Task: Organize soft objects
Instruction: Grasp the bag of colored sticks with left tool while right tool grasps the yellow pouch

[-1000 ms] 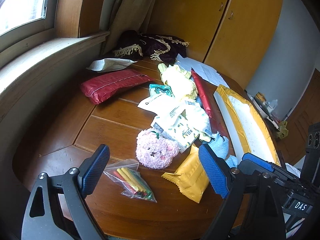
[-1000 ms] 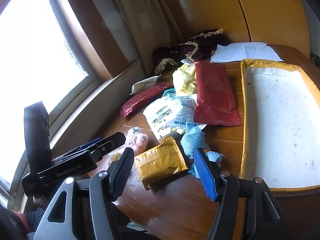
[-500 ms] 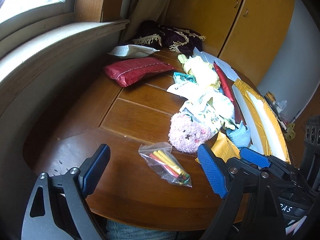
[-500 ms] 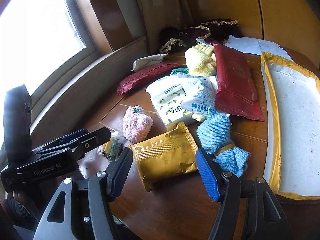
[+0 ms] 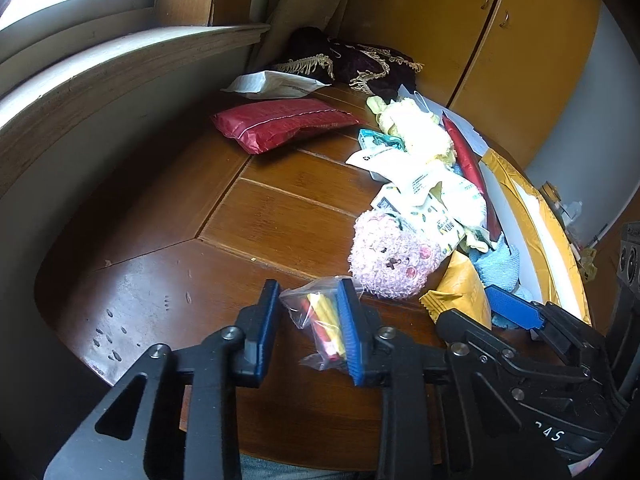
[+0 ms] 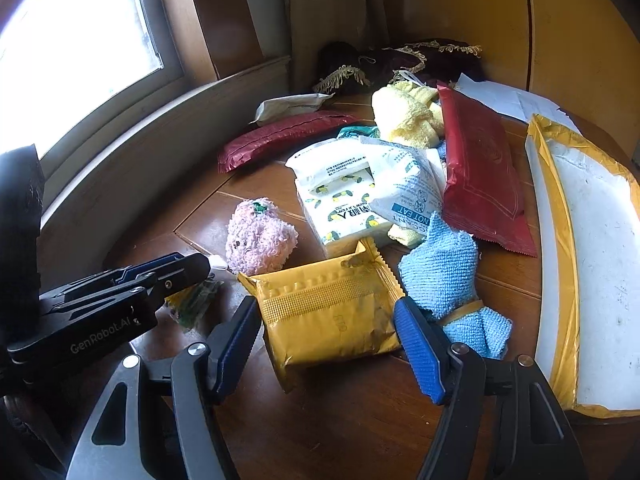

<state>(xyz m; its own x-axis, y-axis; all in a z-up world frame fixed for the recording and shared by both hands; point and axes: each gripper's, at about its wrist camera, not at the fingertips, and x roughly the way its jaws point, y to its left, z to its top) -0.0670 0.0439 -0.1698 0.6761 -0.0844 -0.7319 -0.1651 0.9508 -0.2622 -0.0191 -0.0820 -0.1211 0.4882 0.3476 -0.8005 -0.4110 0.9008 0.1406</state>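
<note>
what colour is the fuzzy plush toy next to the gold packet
Pale pink plush toy, seen best in the left wrist view.

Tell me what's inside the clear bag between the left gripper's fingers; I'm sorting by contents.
The clear bag shows yellow and red stick-shaped items; what they are is unclear. Its lower end is hidden behind the left gripper.

Left gripper (image 5: 308, 328) low over the table edge, jaws narrowed with a gap left between the blue pads (image 5: 351, 332), pointing forward. Right gripper (image 6: 328, 344) just to its right, jaws spread wide, angled down. Right's fingertip (image 5: 510, 307) pokes into left view.
</note>
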